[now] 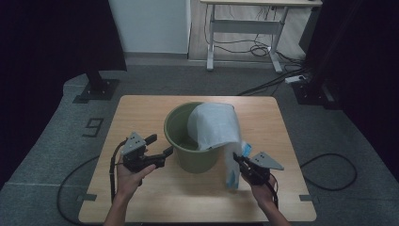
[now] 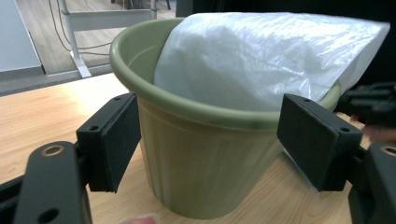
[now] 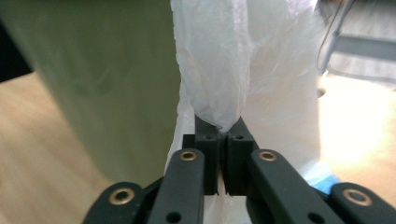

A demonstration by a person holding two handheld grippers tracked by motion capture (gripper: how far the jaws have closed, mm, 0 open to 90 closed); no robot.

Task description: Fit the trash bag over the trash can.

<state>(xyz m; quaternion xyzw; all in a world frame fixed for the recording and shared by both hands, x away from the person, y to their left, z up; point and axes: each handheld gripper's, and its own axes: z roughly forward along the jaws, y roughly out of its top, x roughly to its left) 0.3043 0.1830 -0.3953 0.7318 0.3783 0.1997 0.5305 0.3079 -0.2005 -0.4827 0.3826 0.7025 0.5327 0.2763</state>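
High view: a green bucket (image 1: pixel 190 141) stands near the middle of the wooden table (image 1: pixel 141 197). A white plastic bag (image 1: pixel 214 125) lies over its rim from about 12 to 4 o'clock and hangs down the outside at 4 o'clock toward the table. The left hand-held gripper (image 1: pixel 159 146), at the bucket's 9 o'clock, has its jaws spread wide, close to the bucket wall. The right hand-held gripper (image 1: pixel 237 160), at the bucket's 4 o'clock, meets the hanging part of the bag. A blue edge (image 1: pixel 245 149) shows on the bag there.

Left gripper view: the left hand-held gripper (image 2: pixel 208 140) is wide apart, one pad on each side of the bucket (image 2: pixel 201 163); whether they touch it I cannot tell. The bag (image 2: pixel 261 60) bulges above the rim. The other gripper shows dark at 3 o'clock.

Right gripper view: the right hand-held gripper (image 3: pixel 223 135) is pinched together on a fold of the bag (image 3: pixel 219 70), with the bucket wall (image 3: pixel 112 79) blurred at 9 o'clock.
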